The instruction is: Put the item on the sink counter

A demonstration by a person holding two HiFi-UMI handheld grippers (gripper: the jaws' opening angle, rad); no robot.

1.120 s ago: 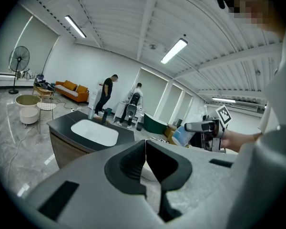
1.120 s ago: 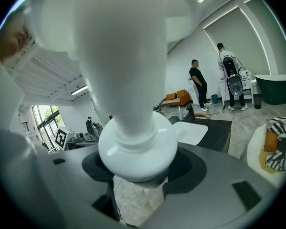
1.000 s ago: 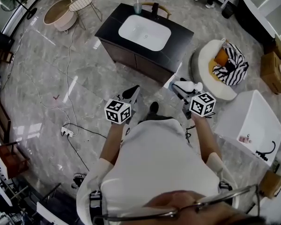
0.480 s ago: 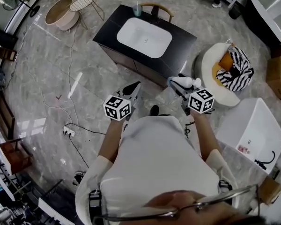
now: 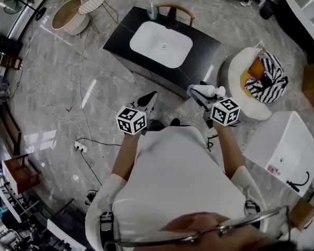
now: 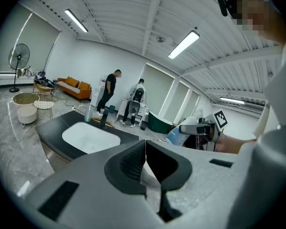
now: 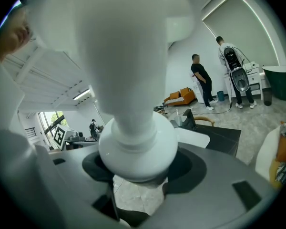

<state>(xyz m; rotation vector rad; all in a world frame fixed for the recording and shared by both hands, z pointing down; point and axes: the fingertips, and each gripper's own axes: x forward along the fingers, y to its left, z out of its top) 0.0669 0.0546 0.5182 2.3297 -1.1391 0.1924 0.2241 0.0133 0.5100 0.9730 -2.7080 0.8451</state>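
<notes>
The sink counter [image 5: 199, 54] is a black cabinet with a white basin [image 5: 161, 44], standing just ahead of me. My right gripper [image 5: 200, 94] is shut on a white bottle [image 5: 208, 91], carried level short of the counter's front right corner. In the right gripper view the bottle [image 7: 133, 99] fills the middle, its round base pinched in my right gripper [image 7: 138, 173]. My left gripper [image 5: 149, 100] is shut with nothing in it, near the counter's front edge. The left gripper view shows those closed jaws [image 6: 145, 149], the counter [image 6: 55, 136] beyond, and the held bottle [image 6: 177, 135] at right.
On the counter's far edge stand a clear bottle [image 5: 153, 8] and a black tap [image 5: 171, 12], with a chair [image 5: 177, 7] behind. A round white seat with a striped cushion [image 5: 261, 80] lies right of the counter. A white tub [image 5: 285, 140] is further right. A power strip [image 5: 79, 146] and cable lie on the floor at left.
Both grippers have moved forward toward the sink counter, the right one still carrying the bottle. The jaws have not changed.
</notes>
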